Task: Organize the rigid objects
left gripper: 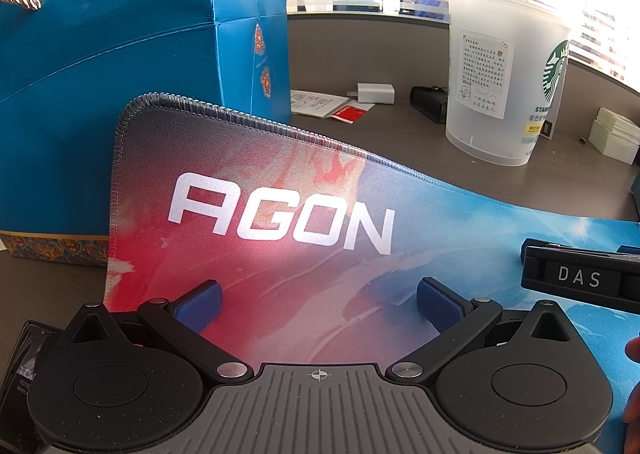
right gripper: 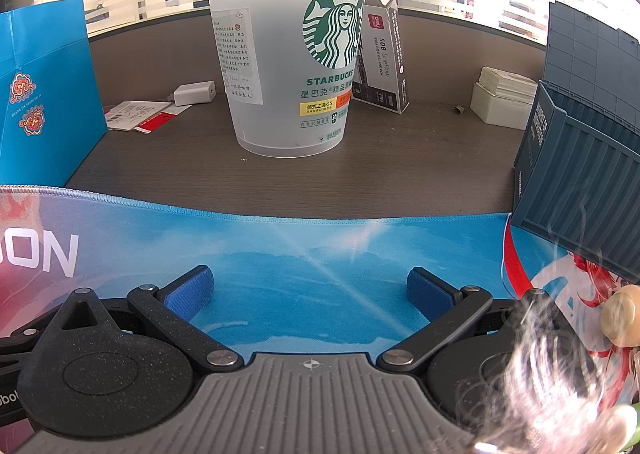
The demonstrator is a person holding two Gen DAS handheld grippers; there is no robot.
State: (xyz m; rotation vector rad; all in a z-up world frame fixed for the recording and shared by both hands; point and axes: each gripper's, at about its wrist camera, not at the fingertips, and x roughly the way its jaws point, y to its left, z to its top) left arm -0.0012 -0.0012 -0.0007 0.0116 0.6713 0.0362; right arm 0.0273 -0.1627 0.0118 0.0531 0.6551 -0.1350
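A frosted Starbucks cup (right gripper: 288, 53) stands upright on the brown desk, straight ahead of my right gripper (right gripper: 310, 296), which is open and empty over the blue part of the AGON desk mat (right gripper: 280, 254). The cup also shows at the right of the left wrist view (left gripper: 504, 73). My left gripper (left gripper: 318, 304) is open and empty over the mat's red part (left gripper: 248, 193). A black-and-white pen box (right gripper: 384, 61) leans behind the cup. A white charger (right gripper: 194, 93) lies behind the cup to the left. The right gripper's black body (left gripper: 580, 278) shows at right.
A tall blue gift bag (left gripper: 120, 73) stands at the left. A blue-grey container-shaped box (right gripper: 580, 157) sits at the right edge of the mat. A white card box (right gripper: 500, 101), papers (right gripper: 136, 113) and a small black object (left gripper: 430, 101) lie on the desk. A figurine with pale hair (right gripper: 552, 366) is close at lower right.
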